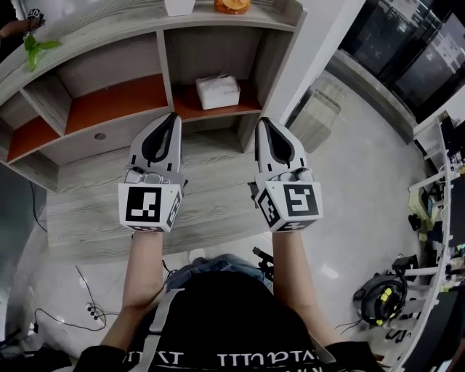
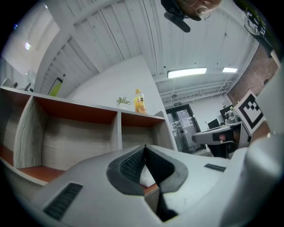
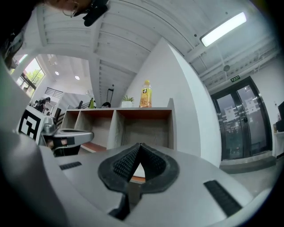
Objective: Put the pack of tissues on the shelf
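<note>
The white pack of tissues (image 1: pixel 217 91) lies in the right-hand lower compartment of the wooden shelf (image 1: pixel 116 102), on its orange board. Both grippers hover side by side in front of the shelf, pointing at it and apart from the pack. The left gripper (image 1: pixel 173 118) has its tips pressed together with nothing between them, and so does the right gripper (image 1: pixel 263 123). In the left gripper view the shut gripper (image 2: pixel 145 146) frames a white patch of the pack (image 2: pixel 146 177) below its tips. The right gripper view shows the same gripper (image 3: pixel 140 144) shut and the pack (image 3: pixel 139 170) behind it.
An orange drink bottle (image 1: pixel 232 6) and a small plant (image 1: pixel 33 49) stand on the shelf's top board. A white pillar (image 1: pixel 327 43) rises right of the shelf, with glass doors (image 3: pixel 242 124) beyond. Cables (image 1: pixel 87 309) and a black-and-yellow object (image 1: pixel 381 294) lie on the floor.
</note>
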Demonstrator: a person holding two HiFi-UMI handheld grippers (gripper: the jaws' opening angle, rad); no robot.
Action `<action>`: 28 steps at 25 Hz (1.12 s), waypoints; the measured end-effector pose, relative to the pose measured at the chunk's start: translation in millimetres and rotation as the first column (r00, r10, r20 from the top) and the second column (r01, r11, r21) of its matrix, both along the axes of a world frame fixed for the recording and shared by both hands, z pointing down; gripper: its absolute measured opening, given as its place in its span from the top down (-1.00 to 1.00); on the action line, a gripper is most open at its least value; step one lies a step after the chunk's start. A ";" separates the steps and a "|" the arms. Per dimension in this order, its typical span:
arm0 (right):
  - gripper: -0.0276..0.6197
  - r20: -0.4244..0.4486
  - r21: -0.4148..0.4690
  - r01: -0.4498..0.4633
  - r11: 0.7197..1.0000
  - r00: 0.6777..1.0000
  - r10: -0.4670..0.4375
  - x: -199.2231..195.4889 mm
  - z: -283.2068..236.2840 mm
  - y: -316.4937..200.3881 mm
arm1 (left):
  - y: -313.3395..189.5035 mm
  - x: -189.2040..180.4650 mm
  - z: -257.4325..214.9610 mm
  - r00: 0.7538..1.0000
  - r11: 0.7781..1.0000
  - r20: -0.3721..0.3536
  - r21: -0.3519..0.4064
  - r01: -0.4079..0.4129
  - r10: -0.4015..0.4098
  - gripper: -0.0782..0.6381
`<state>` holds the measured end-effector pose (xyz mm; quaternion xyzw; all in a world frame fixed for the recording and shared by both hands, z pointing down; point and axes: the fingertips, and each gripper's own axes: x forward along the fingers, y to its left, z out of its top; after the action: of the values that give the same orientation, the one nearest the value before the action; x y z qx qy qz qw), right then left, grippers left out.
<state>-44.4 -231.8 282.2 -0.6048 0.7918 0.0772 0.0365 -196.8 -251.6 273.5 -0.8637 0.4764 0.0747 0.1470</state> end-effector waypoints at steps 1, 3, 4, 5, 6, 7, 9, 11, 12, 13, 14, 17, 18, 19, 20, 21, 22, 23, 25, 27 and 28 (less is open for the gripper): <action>0.87 -0.009 0.005 0.003 1.000 1.000 -0.003 2.5 -2.3 1.7 | 2.0 1.6 -2.0 1.000 1.000 0.003 0.003 0.005 -0.005 0.75; 0.87 -0.028 0.015 0.009 1.000 1.000 -0.009 6.7 -7.7 5.3 | 6.0 3.5 -5.9 1.000 1.000 0.003 0.008 0.014 -0.014 0.75; 0.87 -0.036 0.021 0.015 1.000 0.999 -0.014 8.3 -10.7 7.4 | 8.0 4.3 -7.7 1.000 1.000 0.003 0.010 0.016 -0.016 0.75; 0.87 -0.044 0.028 0.022 0.999 0.999 -0.021 9.6 -13.8 9.7 | 9.9 5.2 -9.2 1.000 1.000 0.003 0.010 0.018 -0.018 0.75; 0.87 -0.052 0.034 0.030 0.999 0.998 -0.028 10.5 -16.7 11.8 | 11.8 5.8 -10.6 1.000 1.000 0.004 0.010 0.021 -0.021 0.75; 0.87 -0.061 0.041 0.039 0.998 0.997 -0.037 11.1 -19.4 13.9 | 13.8 6.3 -12.0 1.000 1.000 0.006 0.011 0.026 -0.026 0.75; 0.87 -0.075 0.055 0.055 0.997 0.996 -0.051 12.6 -24.8 17.5 | 17.2 7.0 -15.3 0.999 0.999 0.010 0.014 0.037 -0.037 0.75; 0.86 -0.085 0.064 0.069 0.996 0.994 -0.064 14.8 -29.5 20.2 | 19.5 8.1 -18.3 0.999 0.999 0.012 0.018 0.046 -0.046 0.75; 0.87 -0.093 0.065 0.076 0.995 0.993 -0.069 15.7 -30.8 21.1 | 20.2 8.5 -19.1 0.999 0.999 0.011 0.019 0.050 -0.050 0.75; 0.87 -0.101 0.064 0.080 0.995 0.992 -0.073 16.3 -31.5 21.9 | 20.8 8.6 -19.6 0.999 0.998 0.011 0.021 0.053 -0.053 0.75; 0.87 -0.107 0.064 0.083 0.995 0.991 -0.076 17.1 -32.1 22.7 | 21.7 8.7 -20.2 0.998 0.998 0.013 0.022 0.056 -0.056 0.75; 0.87 -0.108 0.073 0.086 0.994 0.991 -0.078 20.1 -35.0 25.2 | 24.3 9.9 -22.4 0.998 0.998 0.025 0.033 0.060 -0.061 0.75; 0.87 -0.108 0.077 0.087 0.993 0.991 -0.079 20.8 -36.1 25.9 | 25.1 10.5 -23.4 0.998 0.998 0.027 0.038 0.060 -0.061 0.75; 0.87 -0.109 0.080 0.088 0.993 0.991 -0.079 21.1 -37.0 26.5 | 25.9 10.9 -24.4 0.998 0.997 0.028 0.042 0.059 -0.060 0.75; 0.87 -0.111 0.083 0.089 0.993 0.991 -0.080 21.3 -37.9 27.2 | 26.5 11.1 -25.5 0.998 0.997 0.028 0.044 0.059 -0.060 0.75; 0.87 -0.113 0.085 0.090 0.992 0.990 -0.081 21.5 -38.7 27.7 | 27.0 11.2 -26.7 0.998 0.997 0.027 0.046 0.059 -0.060 0.75; 0.87 -0.114 0.087 0.091 0.992 0.990 -0.081 21.7 -39.7 28.1 | 27.2 11.4 -28.0 0.998 0.997 0.026 0.048 0.058 -0.060 0.75; 0.87 -0.111 0.090 0.092 0.992 0.990 -0.082 22.3 -40.6 28.5 | 27.4 11.6 -29.0 0.998 0.997 0.026 0.049 0.058 -0.059 0.75; 0.87 -0.101 0.096 0.093 0.991 0.991 -0.083 23.7 -42.4 29.4 | 27.4 12.1 -30.5 0.998 0.997 0.030 0.049 0.060 -0.061 0.75; 0.87 -0.099 0.099 0.091 0.991 0.992 -0.081 24.7 -43.8 29.5 | 26.4 12.0 -31.5 0.998 0.997 0.028 0.049 0.061 -0.063 0.75; 0.87 -0.099 0.100 0.089 0.991 0.992 -0.079 25.0 -44.3 29.4 | 25.8 11.8 -32.0 0.998 0.997 0.023 0.051 0.062 -0.063 0.75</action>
<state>-19.5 -202.5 237.8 -0.5638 0.8123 0.1454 0.0333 -185.0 -225.8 241.5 -0.8453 0.4992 0.0712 0.1766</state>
